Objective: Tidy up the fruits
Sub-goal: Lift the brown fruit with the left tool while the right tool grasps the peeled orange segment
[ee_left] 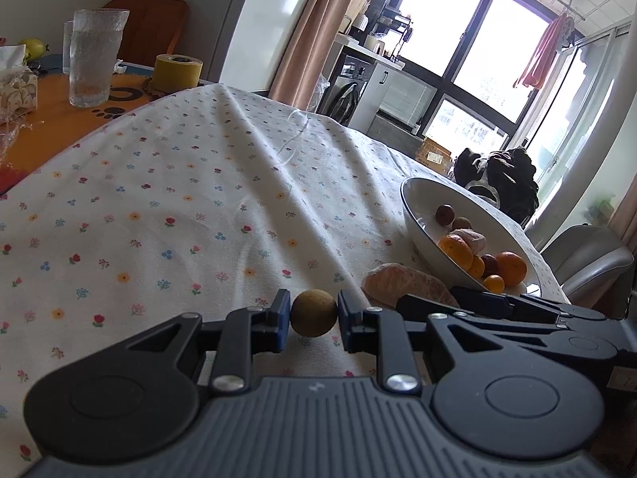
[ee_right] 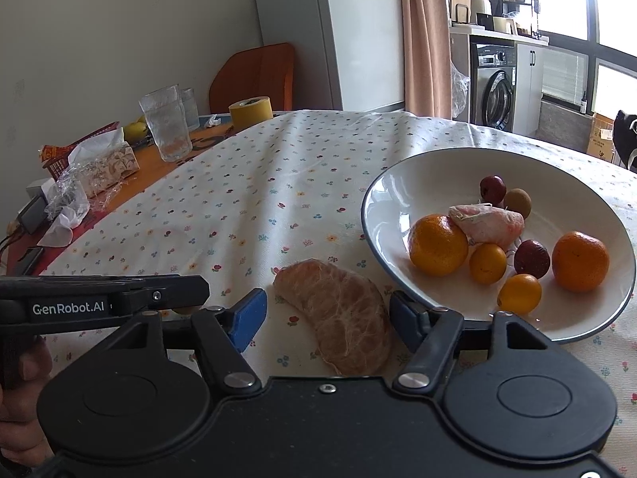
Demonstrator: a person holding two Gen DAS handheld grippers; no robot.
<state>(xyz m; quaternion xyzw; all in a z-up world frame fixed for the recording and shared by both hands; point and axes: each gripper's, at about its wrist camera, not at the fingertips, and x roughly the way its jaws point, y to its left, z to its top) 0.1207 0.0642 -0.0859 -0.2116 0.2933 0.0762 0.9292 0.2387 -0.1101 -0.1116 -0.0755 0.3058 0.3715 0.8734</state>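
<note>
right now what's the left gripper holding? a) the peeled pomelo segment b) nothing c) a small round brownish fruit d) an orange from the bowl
c: in the left wrist view the left gripper is shut on a small round brownish fruit, pinched between its blue pads, while the peeled segment lies on the tablecloth between the open fingers of the right gripper.

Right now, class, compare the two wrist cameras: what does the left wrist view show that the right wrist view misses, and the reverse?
Only the left wrist view shows the left tool shut on a small brown fruit. Only the right wrist view shows the open right tool straddling the peeled citrus segment, which lies beside the bowl. Both show that segment, the white bowl of fruit and the floral tablecloth.
</note>
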